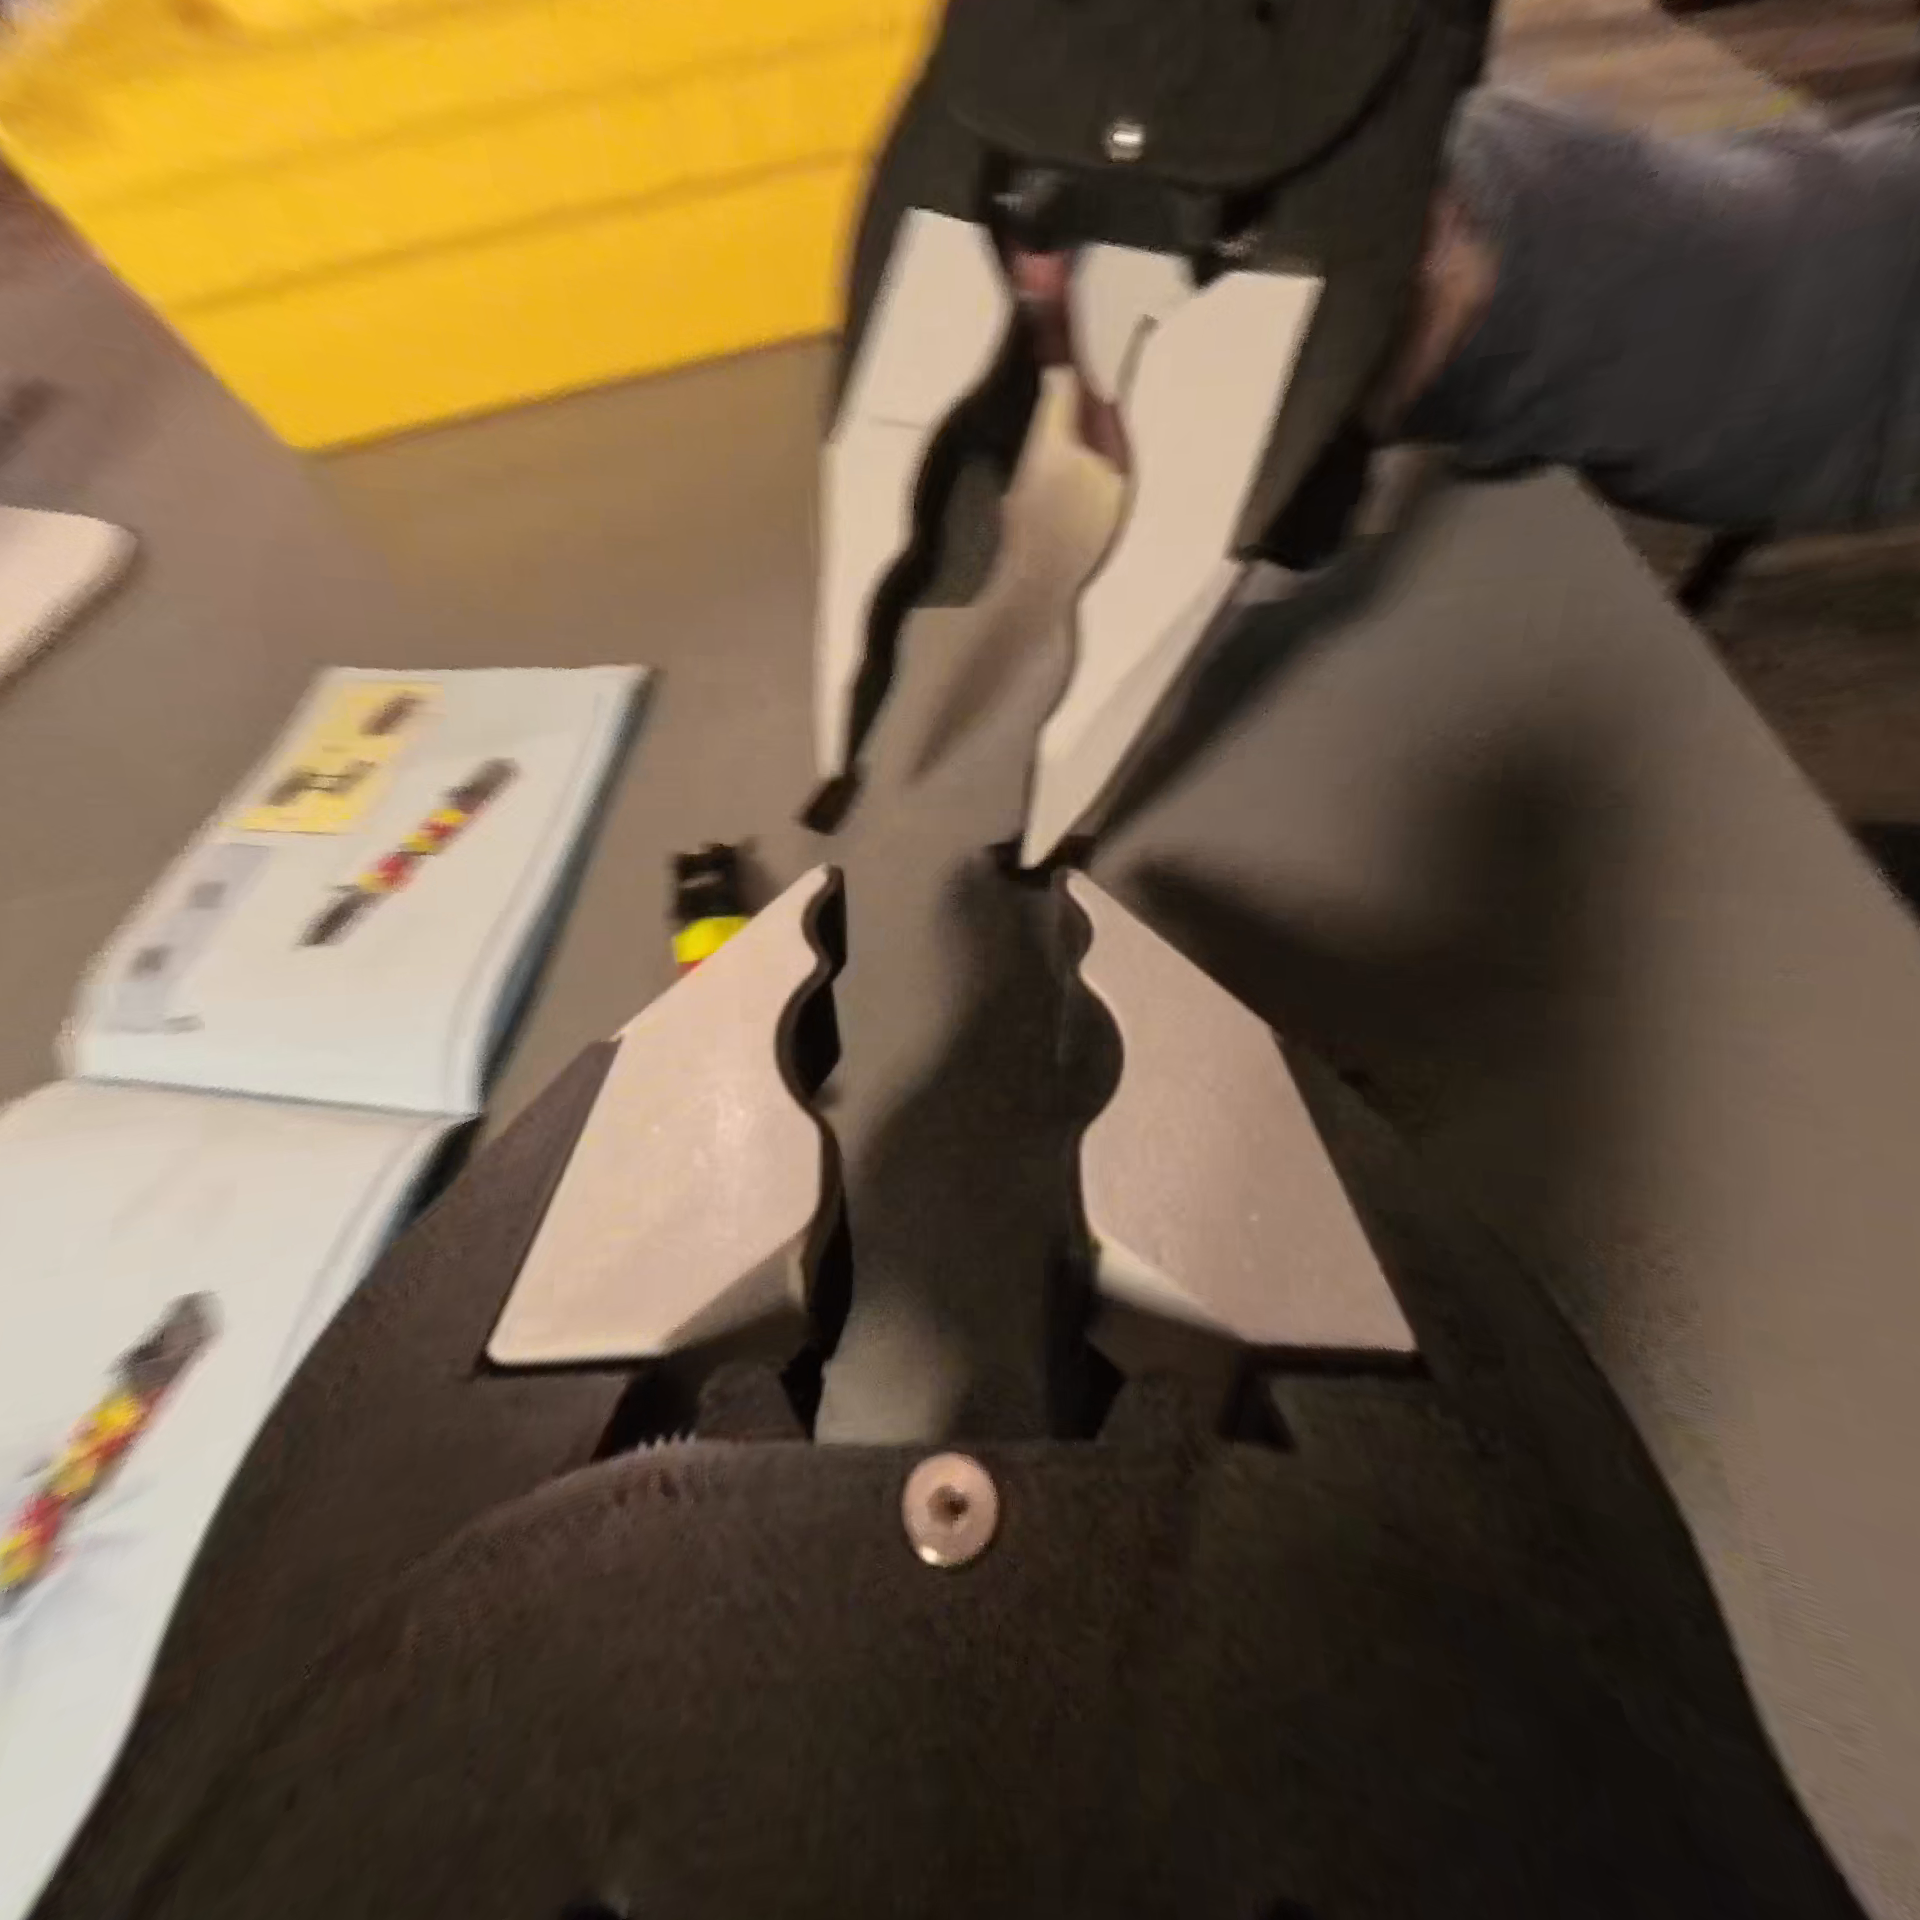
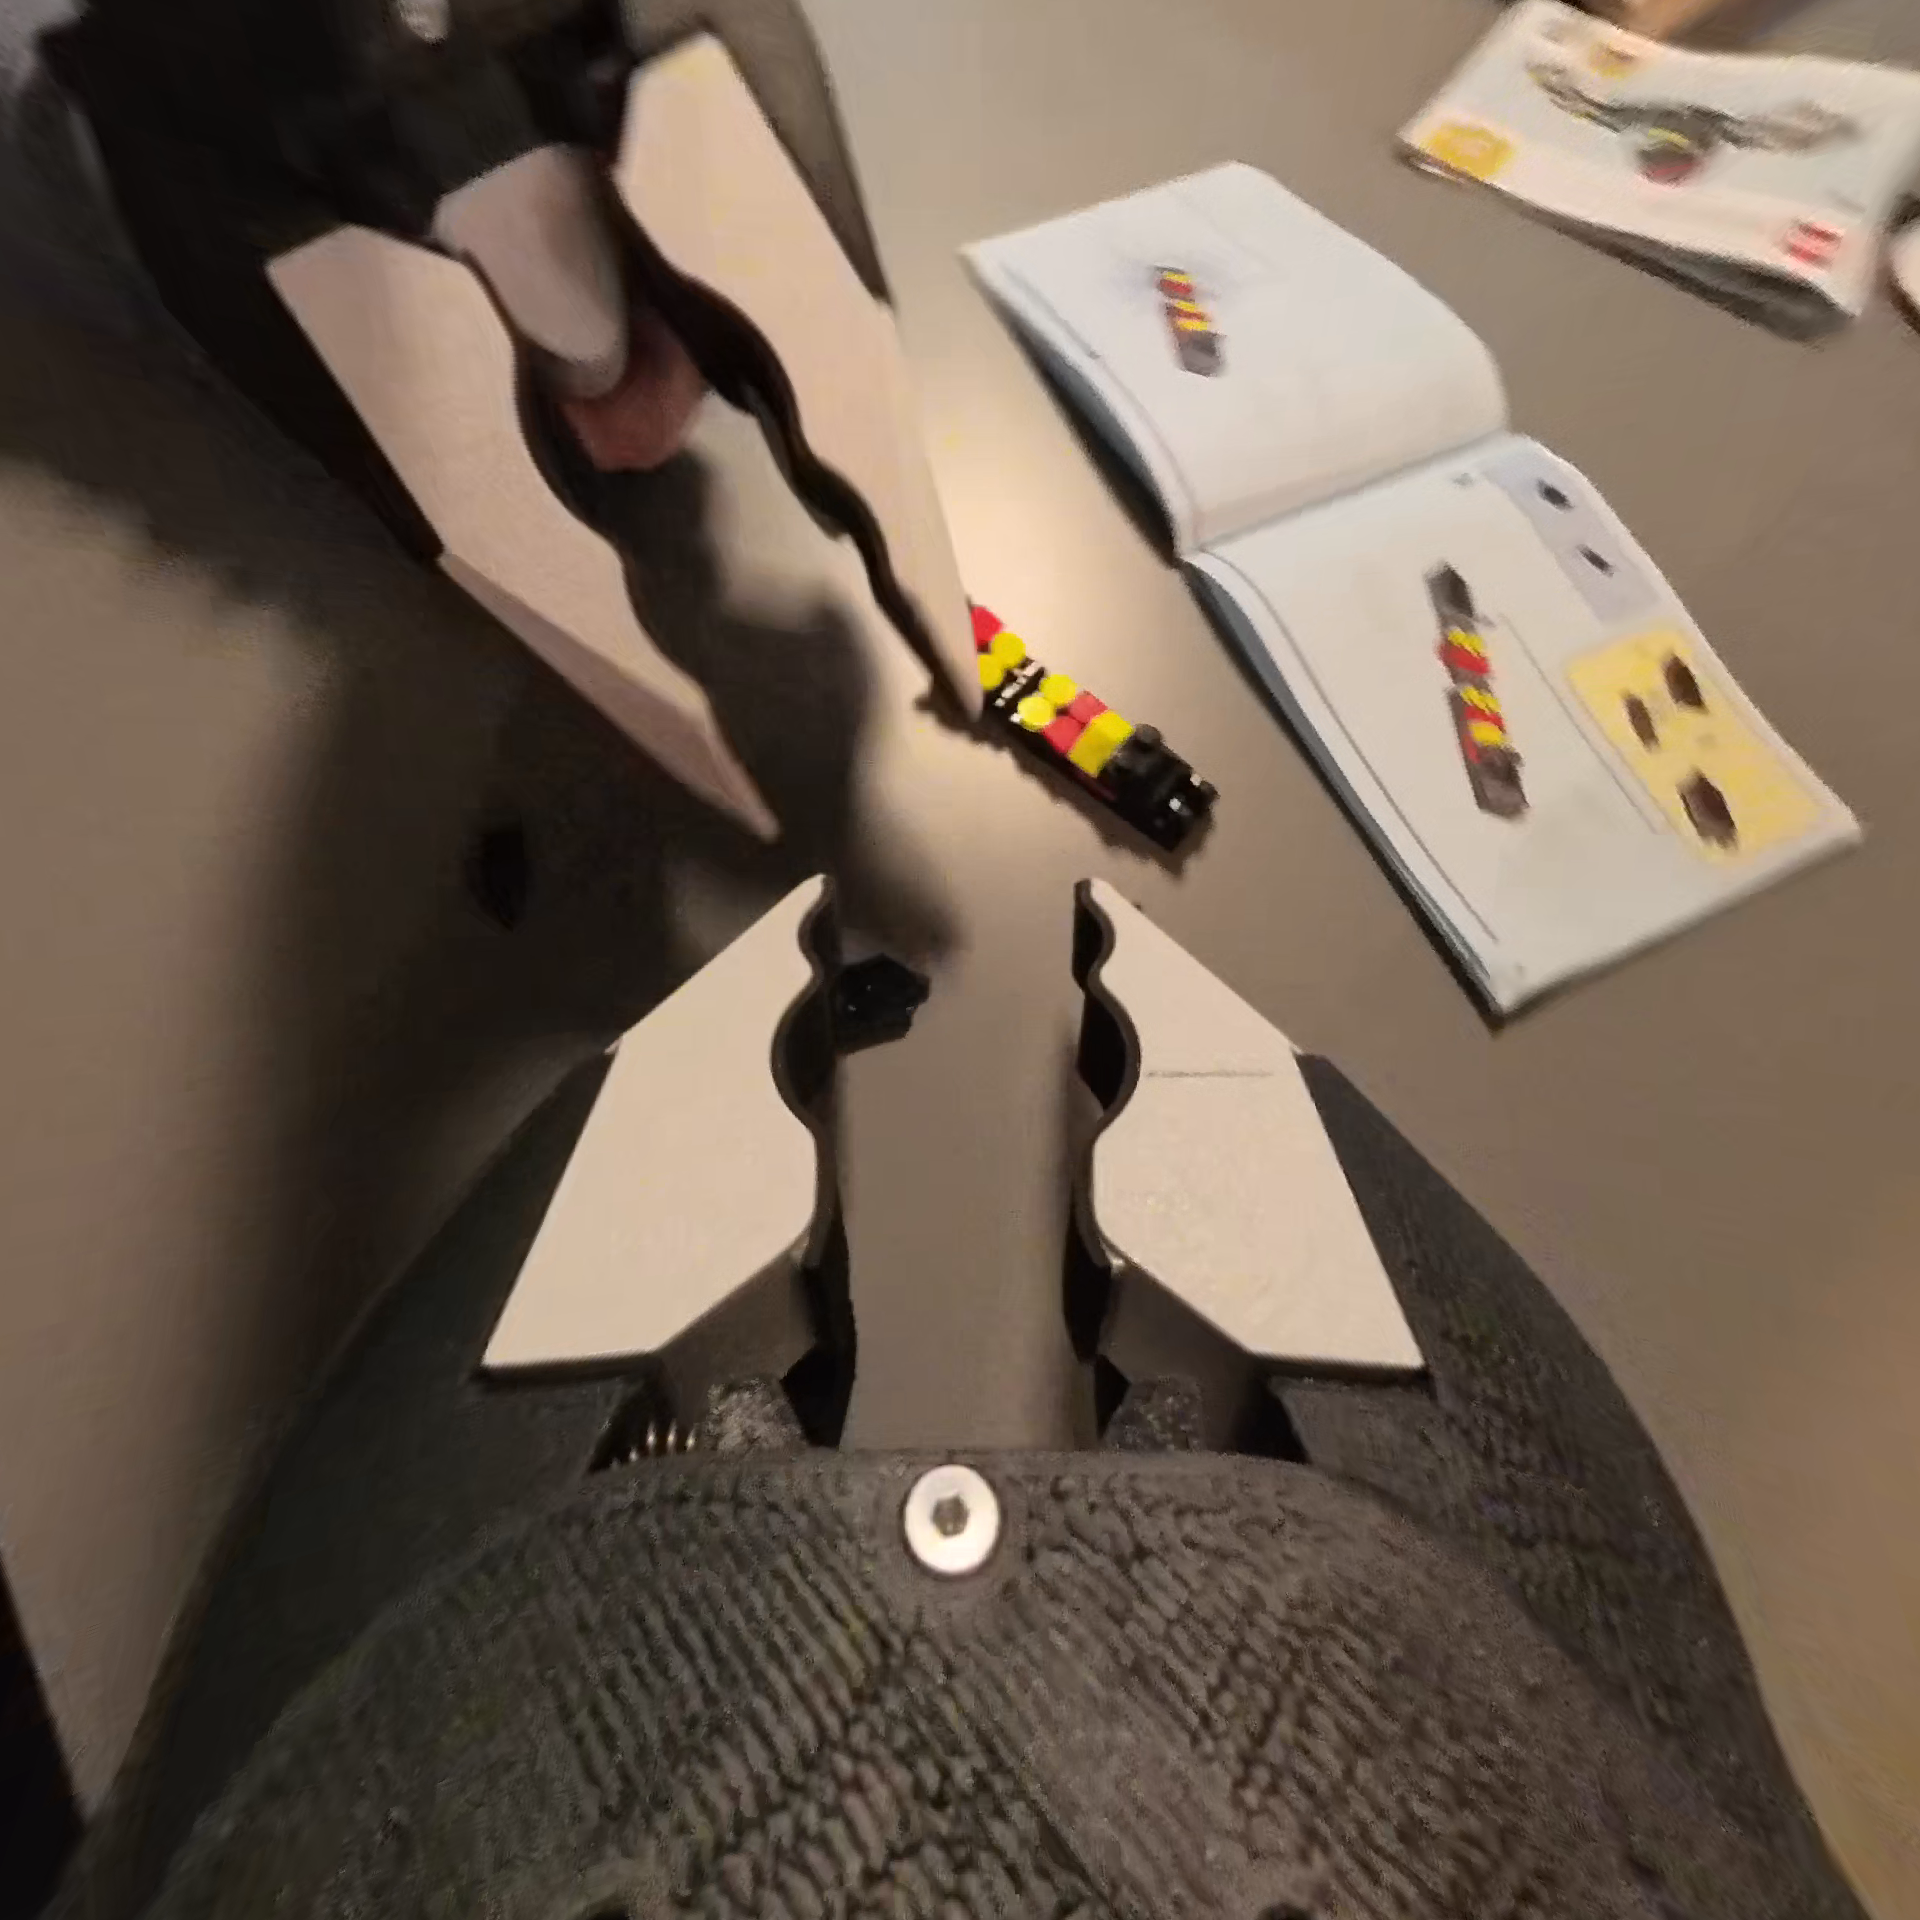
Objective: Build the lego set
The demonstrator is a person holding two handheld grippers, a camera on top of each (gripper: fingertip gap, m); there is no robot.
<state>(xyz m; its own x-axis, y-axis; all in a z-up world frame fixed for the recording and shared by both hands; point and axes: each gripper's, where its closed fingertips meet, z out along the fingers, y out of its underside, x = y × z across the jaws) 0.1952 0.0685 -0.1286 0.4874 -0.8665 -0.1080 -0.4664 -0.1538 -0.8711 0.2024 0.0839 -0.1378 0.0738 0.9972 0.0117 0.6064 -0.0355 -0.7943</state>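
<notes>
Smooth grey-brown tabletop (image 1: pixel 520 540) under warm indoor light, soft dark shadows across it, a large bright yellow box (image 1: pixel 468 187) at its far edge, wood-toned floor (image 1: pixel 1766 62) beyond

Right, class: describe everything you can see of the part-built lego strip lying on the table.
The lego strip is a long, narrow assembly on a black base, topped with red and yellow bricks and round yellow studs, with a black end section. It looks like glossy plastic. It lies flat and diagonal on the brown table, beside the open instruction booklet. One of the left gripper fingers covers its far end; contact cannot be confirmed.
</notes>
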